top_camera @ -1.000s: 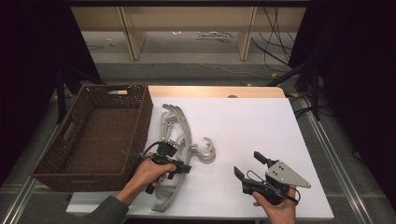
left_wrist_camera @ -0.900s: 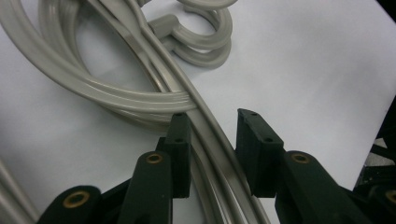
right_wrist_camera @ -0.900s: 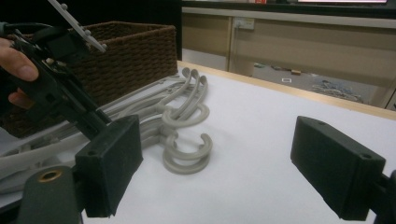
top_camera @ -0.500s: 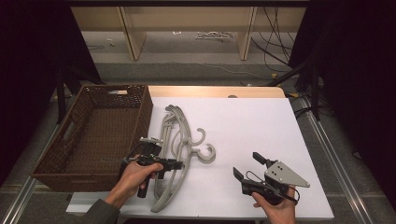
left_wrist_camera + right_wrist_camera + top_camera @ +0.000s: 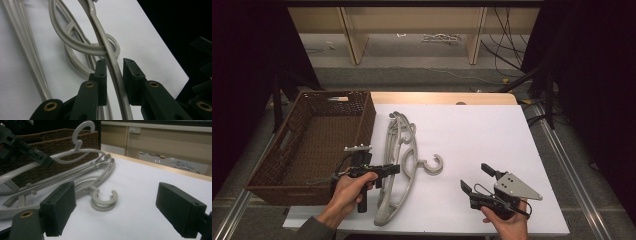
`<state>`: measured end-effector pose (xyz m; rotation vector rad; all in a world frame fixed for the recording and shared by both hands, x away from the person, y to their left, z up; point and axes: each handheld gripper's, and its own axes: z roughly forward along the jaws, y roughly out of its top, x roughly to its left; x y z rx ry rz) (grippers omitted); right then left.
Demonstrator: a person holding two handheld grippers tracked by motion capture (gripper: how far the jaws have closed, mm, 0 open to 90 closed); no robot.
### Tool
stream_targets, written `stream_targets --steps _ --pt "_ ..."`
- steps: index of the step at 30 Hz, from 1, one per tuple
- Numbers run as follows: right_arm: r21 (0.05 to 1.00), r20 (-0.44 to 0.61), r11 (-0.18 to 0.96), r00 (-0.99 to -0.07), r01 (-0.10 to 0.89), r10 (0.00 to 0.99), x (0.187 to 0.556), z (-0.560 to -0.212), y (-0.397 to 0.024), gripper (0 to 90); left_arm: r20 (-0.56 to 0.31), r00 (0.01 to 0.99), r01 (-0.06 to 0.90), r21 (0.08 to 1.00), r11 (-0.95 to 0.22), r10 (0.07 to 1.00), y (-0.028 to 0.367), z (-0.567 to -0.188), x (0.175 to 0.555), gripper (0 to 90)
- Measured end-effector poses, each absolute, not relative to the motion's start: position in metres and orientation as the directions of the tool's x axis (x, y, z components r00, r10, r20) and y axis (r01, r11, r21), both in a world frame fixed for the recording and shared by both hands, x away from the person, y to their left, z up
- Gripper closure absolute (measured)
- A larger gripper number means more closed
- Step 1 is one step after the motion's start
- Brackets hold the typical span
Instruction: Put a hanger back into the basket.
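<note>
Risk lay mostly in the grip of the left tongs (image 5: 113, 65), which had just been closing around one arm of the top hanger (image 5: 110, 60). In the left gripper view the grey arm ran between the two jaws; one pad lay against it, while a thin gap seemed to remain at the other pad (I could not tell if the pinch was already firm). If the pinch was not complete, the smooth plastic could slide through the pads when the hand lifted.

The hangers (image 5: 399, 165) lay in a pile on the white counter (image 5: 492, 135), just beside the wicker basket (image 5: 307, 145), and their hooks (image 5: 432, 165) were stacked on each other. In the right gripper view the top hanger was already raised at one end, its hook (image 5: 83, 130) standing in front of the basket wall. Because the arms and hooks overlapped, the lifted one could catch a lower hanger and drag it along, or pull the pile toward the edge of the counter.

A hanger held near one end would also be out of balance (the long free side could swing down and knock the basket rim).

The right tongs (image 5: 474, 179) were spread wide, holding nothing, and rested well apart from the pile, so they gave no support if the hanger slipped.
</note>
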<state>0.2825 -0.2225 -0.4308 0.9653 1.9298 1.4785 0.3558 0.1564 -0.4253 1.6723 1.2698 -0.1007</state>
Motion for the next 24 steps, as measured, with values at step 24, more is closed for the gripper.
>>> stream_targets --steps 24 --pt "0.959 0.003 0.176 -0.628 0.224 0.778 0.285 -0.433 -0.218 16.8 -0.576 0.362 0.735 0.660 0.156 0.733 0.193 -0.406 0.337 79.8"
